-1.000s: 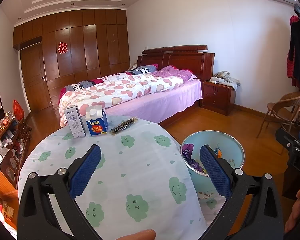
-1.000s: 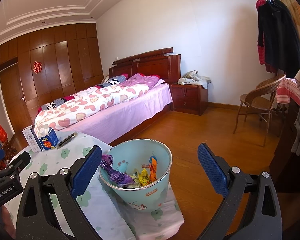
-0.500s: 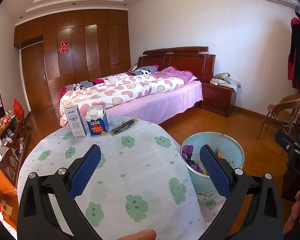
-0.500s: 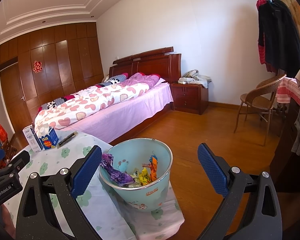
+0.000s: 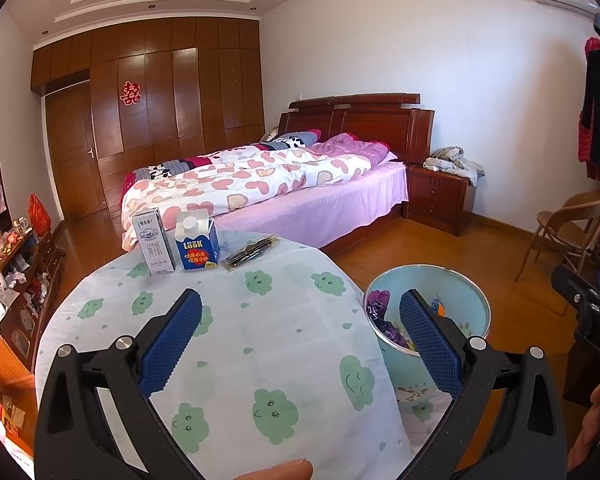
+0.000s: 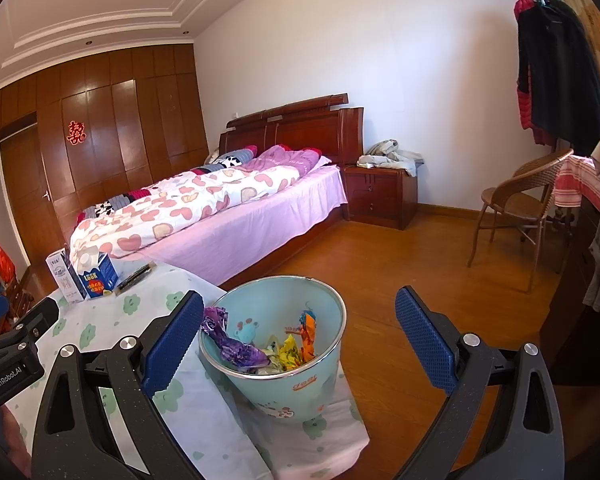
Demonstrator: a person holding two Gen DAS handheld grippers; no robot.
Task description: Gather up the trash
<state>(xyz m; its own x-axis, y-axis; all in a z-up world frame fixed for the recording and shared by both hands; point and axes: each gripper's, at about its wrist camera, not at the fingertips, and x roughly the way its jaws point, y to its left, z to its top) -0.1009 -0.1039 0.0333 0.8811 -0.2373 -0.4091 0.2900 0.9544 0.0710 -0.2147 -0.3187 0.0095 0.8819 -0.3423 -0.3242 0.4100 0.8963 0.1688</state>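
Beside table, upright bin opens upward (wrappers inside); both jaws gape empty

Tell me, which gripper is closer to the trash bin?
Right. The right gripper hangs open just above the bin; the left gripper is open over the table beside it.

We're in a home bedroom: a wooden-headboard bed with a heart-print duvet sits centre. Beside its head stands a nightstand heaped with clothes. Behind the bed's foot, a wall of built-in wardrobes. Coats hang on the wall well right of the bed.
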